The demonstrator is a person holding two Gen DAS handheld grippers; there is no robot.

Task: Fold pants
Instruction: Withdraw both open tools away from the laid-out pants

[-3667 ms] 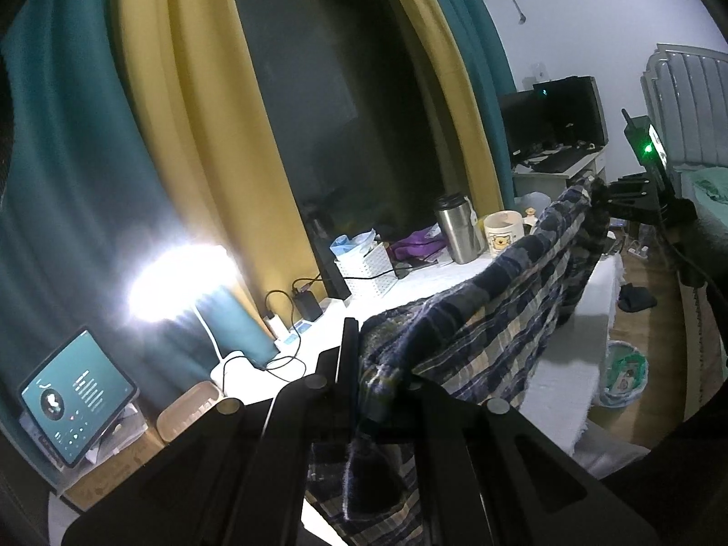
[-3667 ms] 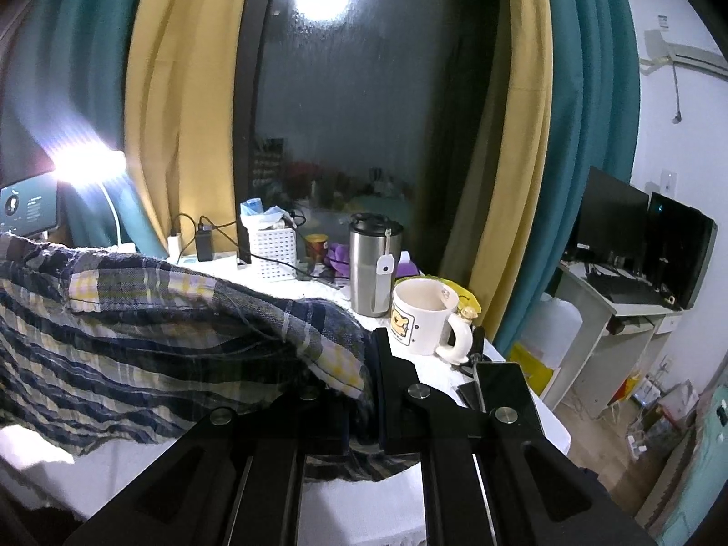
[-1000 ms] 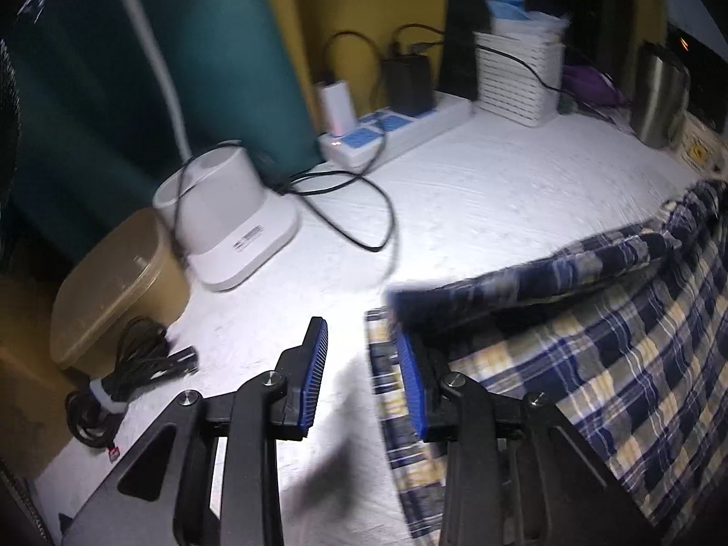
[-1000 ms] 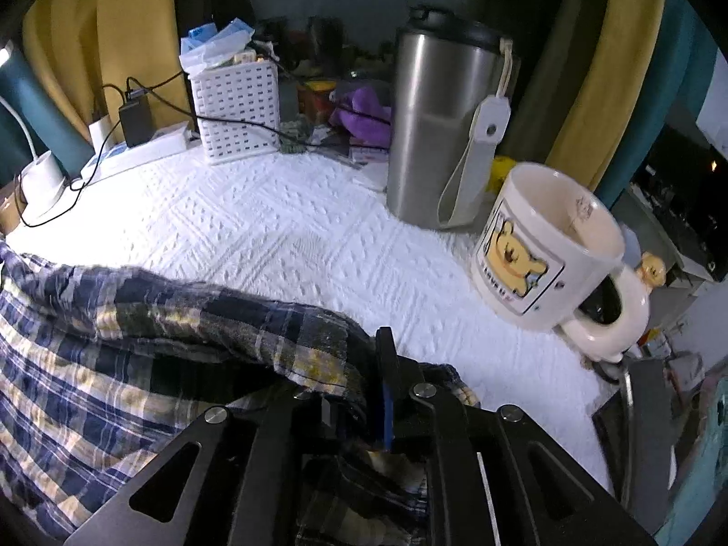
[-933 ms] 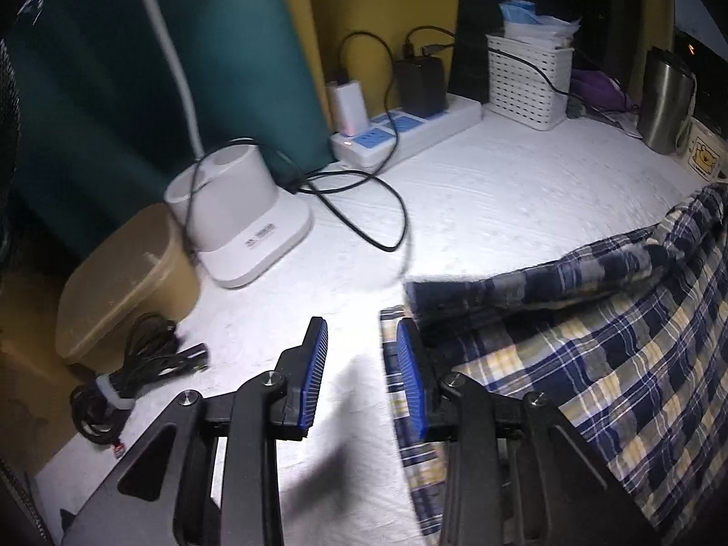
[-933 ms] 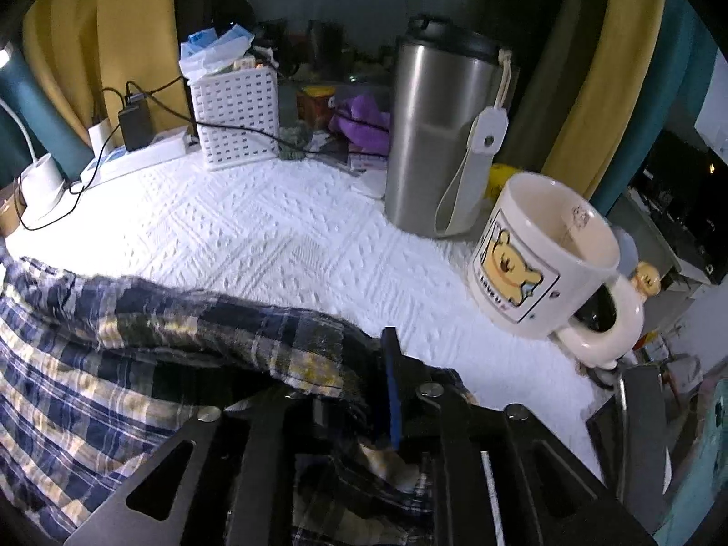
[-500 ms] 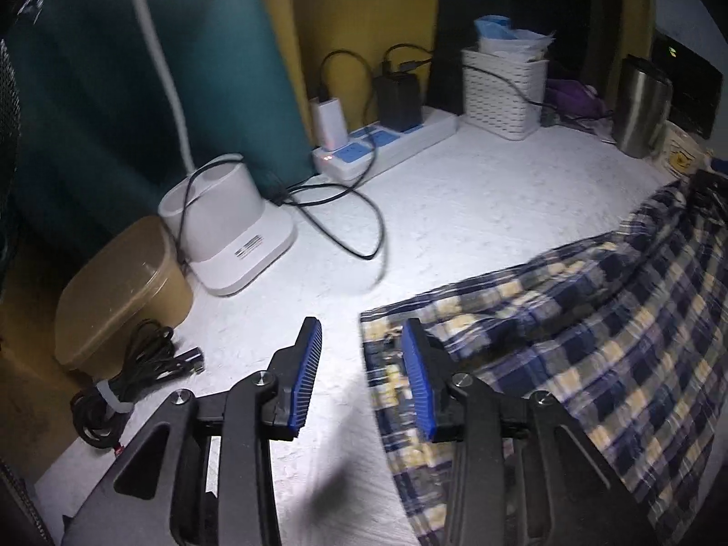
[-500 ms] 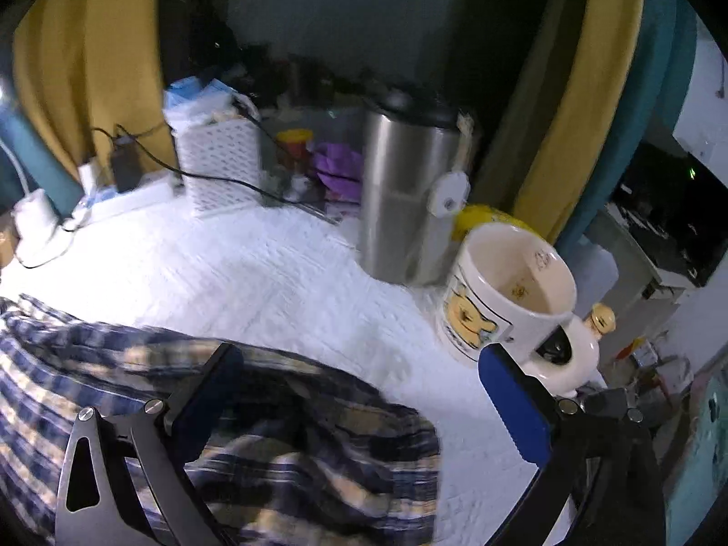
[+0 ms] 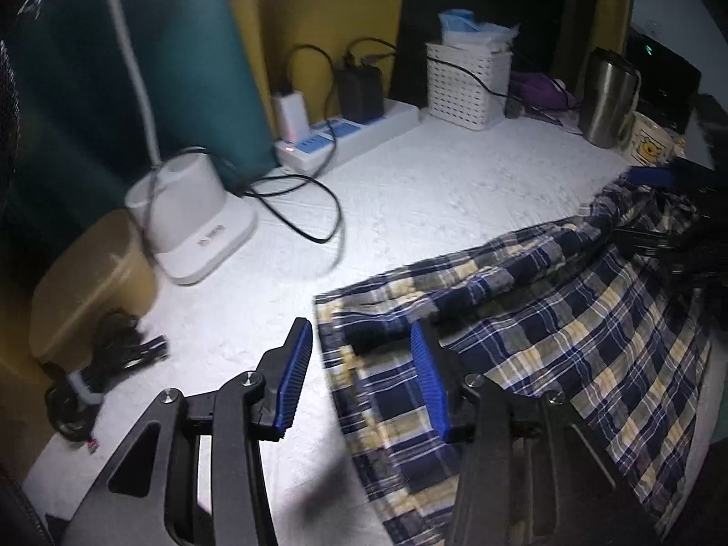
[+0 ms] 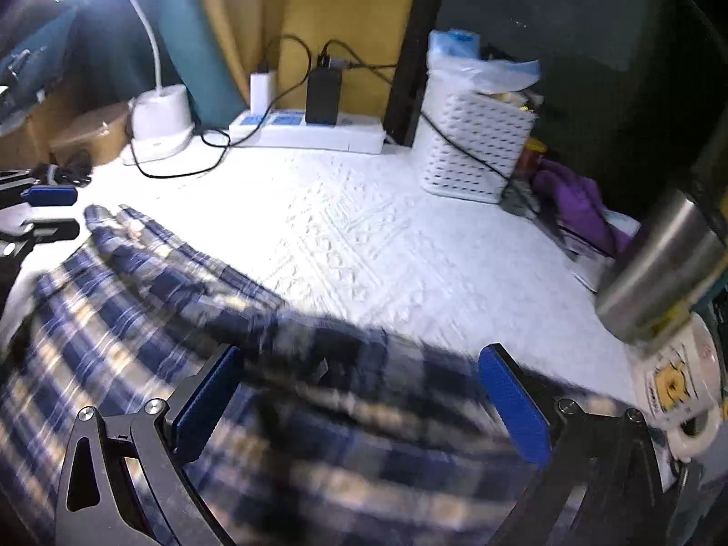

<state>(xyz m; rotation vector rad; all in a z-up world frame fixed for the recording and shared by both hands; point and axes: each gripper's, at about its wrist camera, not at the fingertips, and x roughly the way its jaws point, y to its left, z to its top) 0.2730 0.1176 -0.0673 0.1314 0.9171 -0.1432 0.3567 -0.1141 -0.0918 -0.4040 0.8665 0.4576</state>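
I see the plaid pants flat on the white table, their corner under my left gripper, whose jaws have just been opening, while my right gripper gapes over them.

My right claw has just sprung wide, blue pads clear of the plaid pants lying blurred on the white tabletop. Left claw peeks in at the far edge. Steel tumbler and bear mug sit off to the right.
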